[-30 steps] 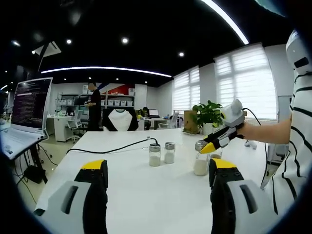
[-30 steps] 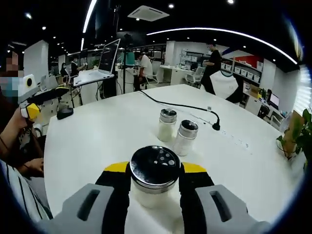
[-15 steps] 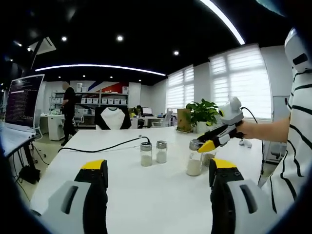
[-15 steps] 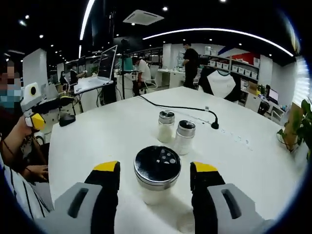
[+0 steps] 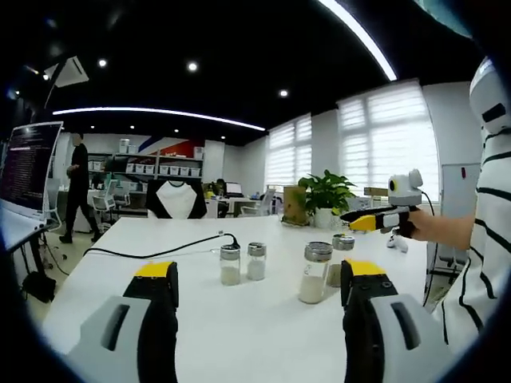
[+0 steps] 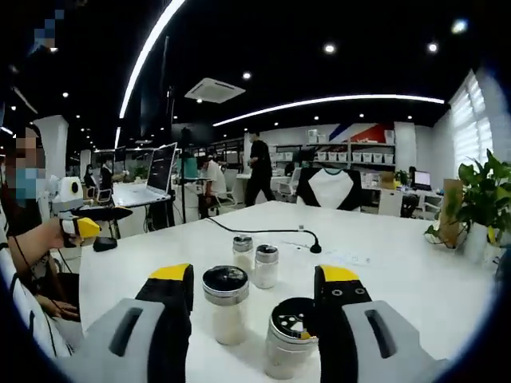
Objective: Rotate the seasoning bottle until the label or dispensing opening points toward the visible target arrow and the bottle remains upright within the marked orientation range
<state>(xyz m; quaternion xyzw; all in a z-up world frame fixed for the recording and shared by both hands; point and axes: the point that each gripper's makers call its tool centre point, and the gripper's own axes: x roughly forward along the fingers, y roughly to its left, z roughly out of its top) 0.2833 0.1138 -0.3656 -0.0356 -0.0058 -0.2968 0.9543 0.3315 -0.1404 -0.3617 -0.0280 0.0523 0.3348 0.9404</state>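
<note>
The bottle (image 6: 226, 307) stands upright on the white bench (image 6: 383, 279): clear glass, white seasoning inside, dark perforated metal lid. Nothing grips it; another bottle (image 6: 289, 338) stands just beside.

In the left gripper view the left gripper (image 5: 254, 279) points forward with its yellow-tipped jaws set wide apart and nothing between them. To its right, the right gripper (image 5: 361, 223) is held level in the person's hand (image 5: 418, 225), forearm and striped sleeve behind it. In the right gripper view the right gripper (image 6: 251, 281) has its jaws spread wide, gripping nothing, while to its left the left gripper (image 6: 88, 227) sits in the other hand (image 6: 54, 234).
</note>
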